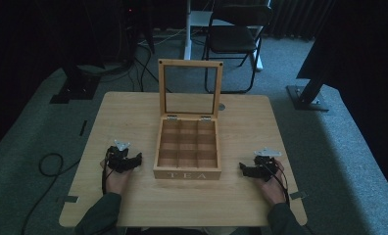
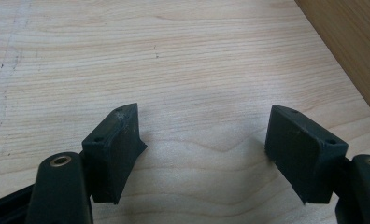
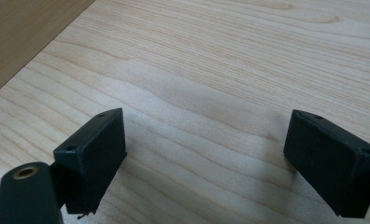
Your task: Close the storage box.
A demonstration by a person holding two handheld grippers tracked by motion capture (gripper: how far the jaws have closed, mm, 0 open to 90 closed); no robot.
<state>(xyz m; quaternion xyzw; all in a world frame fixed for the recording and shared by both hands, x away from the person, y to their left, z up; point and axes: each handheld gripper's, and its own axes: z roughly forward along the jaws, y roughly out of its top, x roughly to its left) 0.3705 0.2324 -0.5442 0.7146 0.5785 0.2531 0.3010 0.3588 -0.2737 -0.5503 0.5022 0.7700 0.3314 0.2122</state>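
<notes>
Tea box [image 1: 187,147], lid open, front reads "TEA"

- Wooden tea box [image 1: 187,169], "TEA" lettered on its near wall, sits at the table's centre.
- Its glass-paned lid [image 1: 190,88] stands upright at the far, hinged side.
- Its nine square compartments look empty.

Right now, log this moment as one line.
tea box: lid up, compartments empty | left gripper: open, left of box | right gripper: open, right of box | table
</notes>
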